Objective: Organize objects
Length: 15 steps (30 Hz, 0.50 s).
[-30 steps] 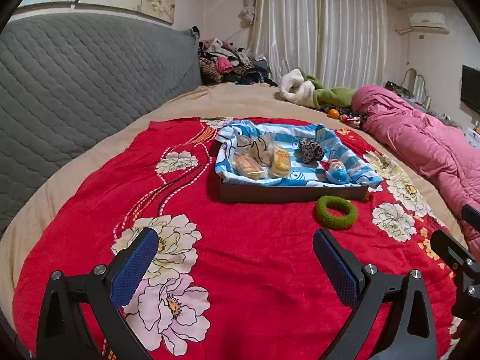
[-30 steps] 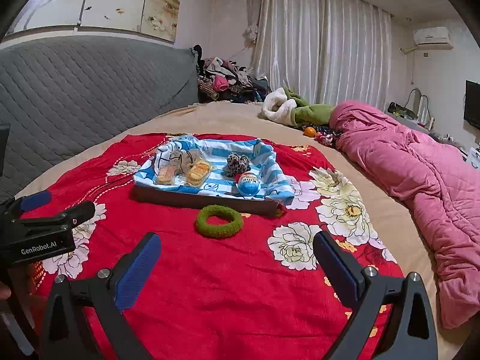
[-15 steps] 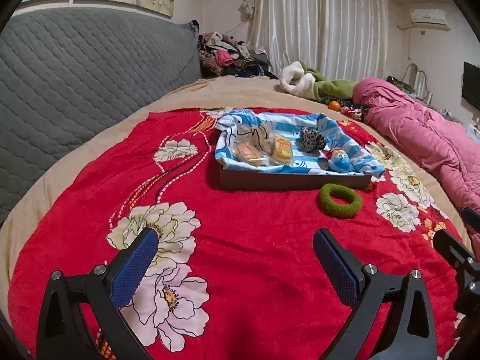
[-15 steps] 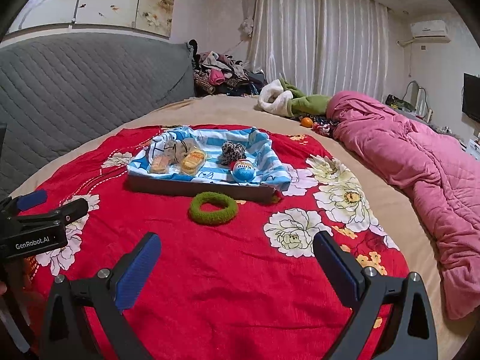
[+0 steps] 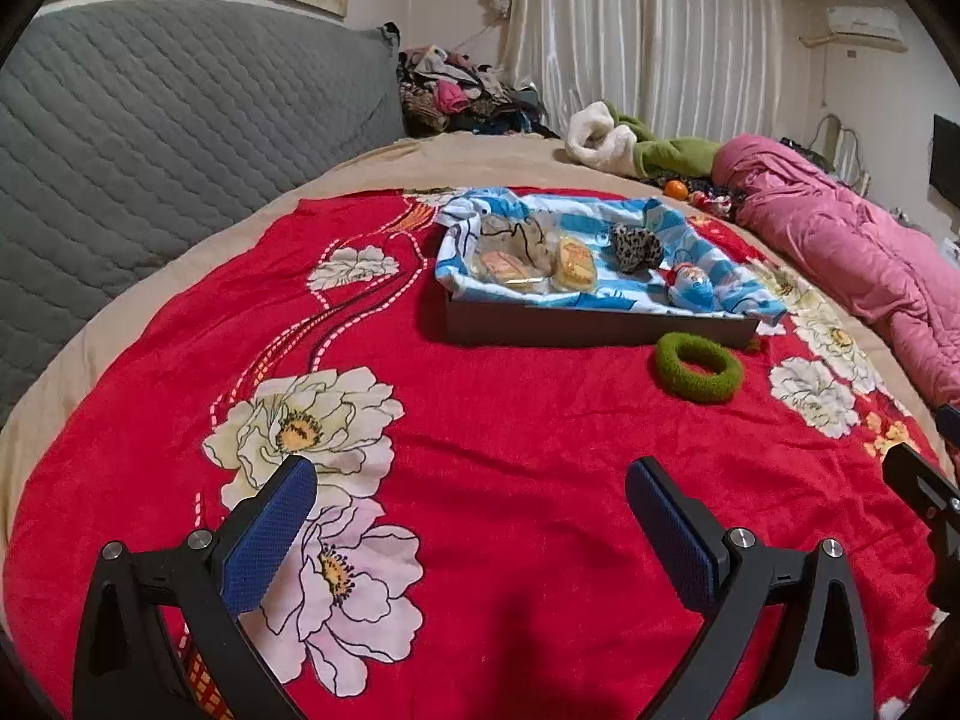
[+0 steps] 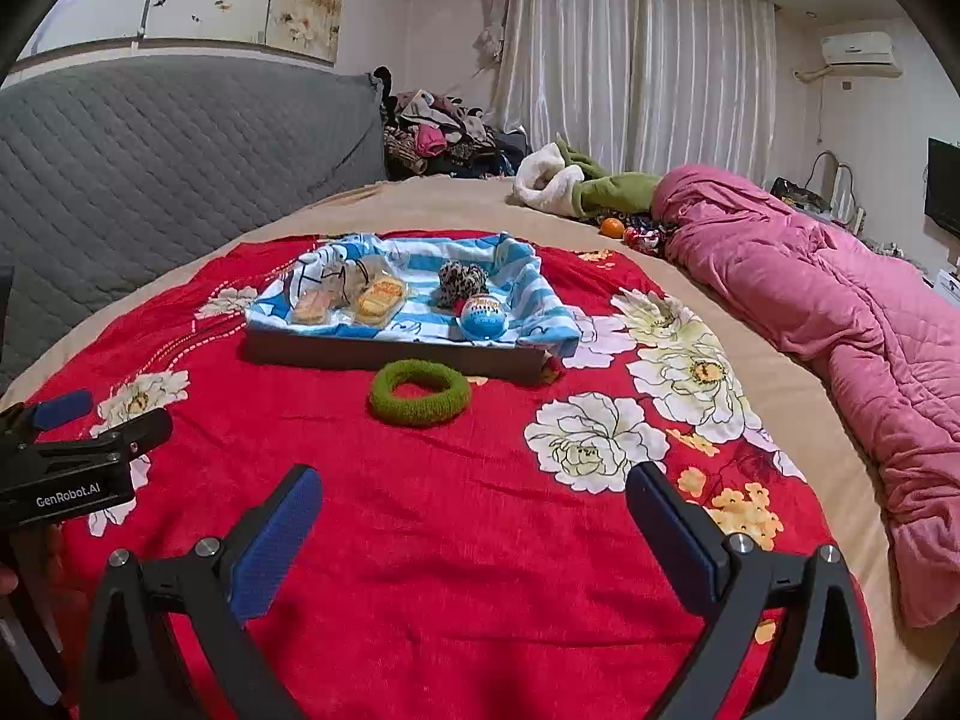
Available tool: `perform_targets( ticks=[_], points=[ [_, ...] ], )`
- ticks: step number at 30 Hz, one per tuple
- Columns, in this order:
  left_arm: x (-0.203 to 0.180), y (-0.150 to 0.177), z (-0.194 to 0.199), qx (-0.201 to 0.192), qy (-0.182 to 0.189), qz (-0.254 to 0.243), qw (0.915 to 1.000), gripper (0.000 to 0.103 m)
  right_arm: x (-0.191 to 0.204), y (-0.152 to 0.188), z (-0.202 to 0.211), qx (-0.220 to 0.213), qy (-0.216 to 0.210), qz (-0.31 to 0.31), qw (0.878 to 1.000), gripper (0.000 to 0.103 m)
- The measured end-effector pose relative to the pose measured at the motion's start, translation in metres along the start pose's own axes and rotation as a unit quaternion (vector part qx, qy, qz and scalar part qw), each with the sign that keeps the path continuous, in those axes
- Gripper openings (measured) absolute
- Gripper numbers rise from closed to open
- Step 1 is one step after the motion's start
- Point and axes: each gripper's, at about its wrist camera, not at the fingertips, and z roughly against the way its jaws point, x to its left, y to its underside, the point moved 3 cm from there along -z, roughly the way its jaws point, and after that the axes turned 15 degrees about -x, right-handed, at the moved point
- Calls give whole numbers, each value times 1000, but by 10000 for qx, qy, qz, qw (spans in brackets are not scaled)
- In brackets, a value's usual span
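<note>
Two grippers: the left gripper (image 5: pixel 471 480) and the right gripper (image 6: pixel 474 486), each with two blue-padded fingers spread apart. One dark tray (image 6: pixel 384 354) at centre frame, lined with one blue-striped cloth (image 6: pixel 528 294). In it: two wrapped snack packets (image 6: pixel 378 300), one leopard-print scrunchie (image 6: pixel 462 282), one blue toy egg (image 6: pixel 483 315). One green scrunchie (image 6: pixel 418 391) lies just below the tray. One red floral blanket (image 6: pixel 480 540); one pink quilt (image 6: pixel 840 312) at right; one orange (image 6: pixel 612 227) upper centre
</note>
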Motion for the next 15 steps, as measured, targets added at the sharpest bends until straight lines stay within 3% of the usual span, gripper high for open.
perform_targets(
  ticks=[15],
  points=[
    [0,13,-7,97,7,-28,9999,103,-2,19,-7,217,22,-93,9997,102]
  ],
)
